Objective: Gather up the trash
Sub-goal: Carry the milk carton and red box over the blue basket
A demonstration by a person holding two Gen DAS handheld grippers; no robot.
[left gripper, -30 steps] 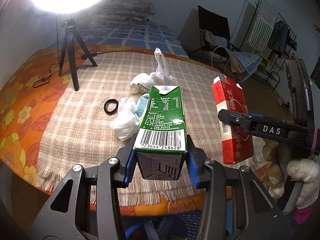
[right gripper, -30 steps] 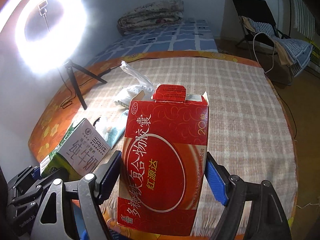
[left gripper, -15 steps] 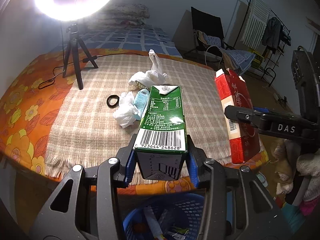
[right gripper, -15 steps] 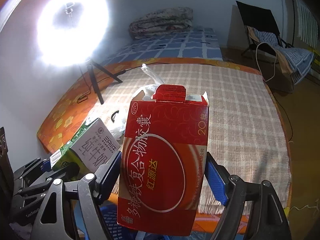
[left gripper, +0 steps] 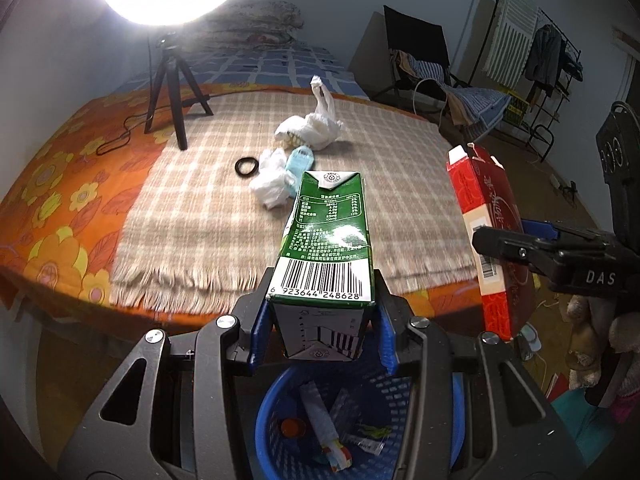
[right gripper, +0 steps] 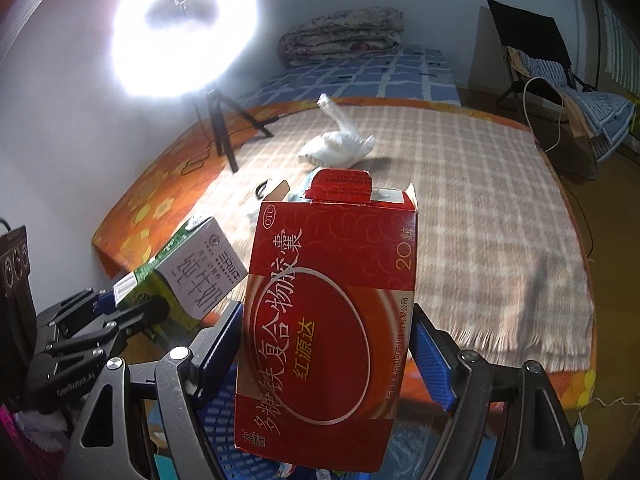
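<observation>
Green printed-cardboard milk carton (left gripper: 328, 240) — glossy, coated, catching glare. Red paperboard medicine box (right gripper: 332, 320) — smooth, semi-gloss, torn flap edges raw. Checked beige woven blanket (left gripper: 200, 200) — coarse cloth, fringed at its near edge. Blue perforated plastic basket (left gripper: 272, 420) — smooth. Crumpled white plastic bag (left gripper: 312, 128) — thin, wrinkled. Gripper bodies look matt black plastic, with ribbed blue pads (left gripper: 260, 332).

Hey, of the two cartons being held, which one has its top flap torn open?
The red box, clamped in the right gripper: its top flap stands up. The green milk carton in the left gripper has its top sealed.
</observation>
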